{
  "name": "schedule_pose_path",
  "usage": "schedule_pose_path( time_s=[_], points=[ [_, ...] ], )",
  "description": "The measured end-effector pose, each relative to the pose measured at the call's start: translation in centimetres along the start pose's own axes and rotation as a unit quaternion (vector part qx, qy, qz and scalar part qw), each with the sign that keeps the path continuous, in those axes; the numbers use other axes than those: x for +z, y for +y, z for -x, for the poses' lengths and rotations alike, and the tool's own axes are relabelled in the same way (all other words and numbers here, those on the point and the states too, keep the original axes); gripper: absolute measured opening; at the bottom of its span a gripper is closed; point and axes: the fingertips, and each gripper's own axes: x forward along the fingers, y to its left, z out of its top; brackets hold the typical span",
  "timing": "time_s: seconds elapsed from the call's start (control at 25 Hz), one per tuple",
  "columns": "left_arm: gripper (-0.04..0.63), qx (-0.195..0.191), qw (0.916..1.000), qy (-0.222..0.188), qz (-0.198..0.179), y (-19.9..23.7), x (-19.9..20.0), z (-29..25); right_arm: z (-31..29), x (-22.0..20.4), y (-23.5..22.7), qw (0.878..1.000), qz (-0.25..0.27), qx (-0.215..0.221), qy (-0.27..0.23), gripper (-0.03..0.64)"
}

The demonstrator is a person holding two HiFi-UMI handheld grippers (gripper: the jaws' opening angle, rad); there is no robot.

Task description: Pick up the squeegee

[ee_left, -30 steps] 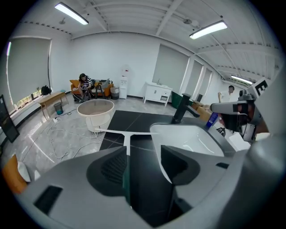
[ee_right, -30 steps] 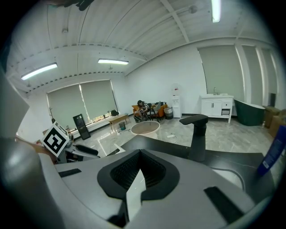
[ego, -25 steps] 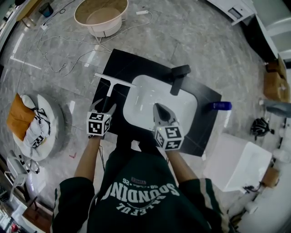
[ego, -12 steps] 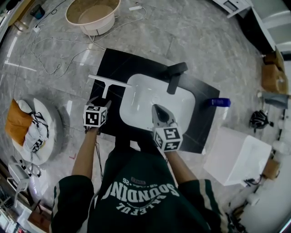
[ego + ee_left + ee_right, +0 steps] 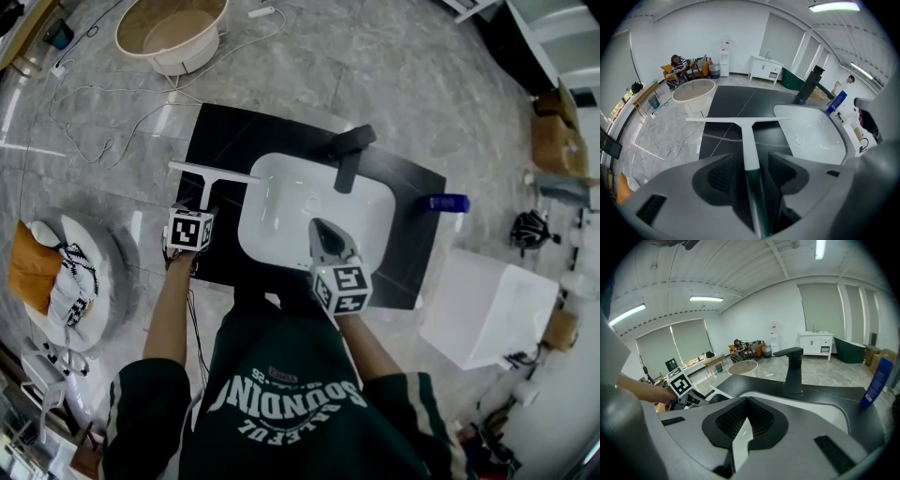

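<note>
One black counter (image 5: 225, 141) on grey marble floor (image 5: 394, 75); left gripper (image 5: 751, 164) fingers apart astride squeegee (image 5: 740, 121), right gripper (image 5: 745, 420) fingers together

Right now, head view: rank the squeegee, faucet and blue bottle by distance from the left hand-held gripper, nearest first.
1. squeegee: left side of the counter, handle between the jaws of the left hand-held gripper.
2. faucet: behind the sink, centre.
3. blue bottle: far right edge.
</note>
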Motion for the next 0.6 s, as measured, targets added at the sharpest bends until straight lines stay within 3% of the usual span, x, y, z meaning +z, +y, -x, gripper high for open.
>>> schedule_pose_path(
  time_s=[0.16, 0.44, 0.6],
  points=[
    [0.213, 0.003, 0.9993, 0.033, -0.02, 0.1, 0.5, 0.0, 0.4, 0.0, -0.9, 1.0, -0.009, -0.011, -0.002, 0.002],
    [0.106, 0.022, 0.9973, 0.054, -0.044, 0.7, 0.4, 0.0, 0.9, -0.8, -2.1, 0.999, -0.025, -0.024, 0.0, 0.002],
    [0.098, 0.02, 0.9979, 0.053, -0.031, 0.8, 0.4, -0.1, 0.8, -0.9, -2.2, 0.999, -0.029, -0.022, -0.002, 0.002]
  ],
)
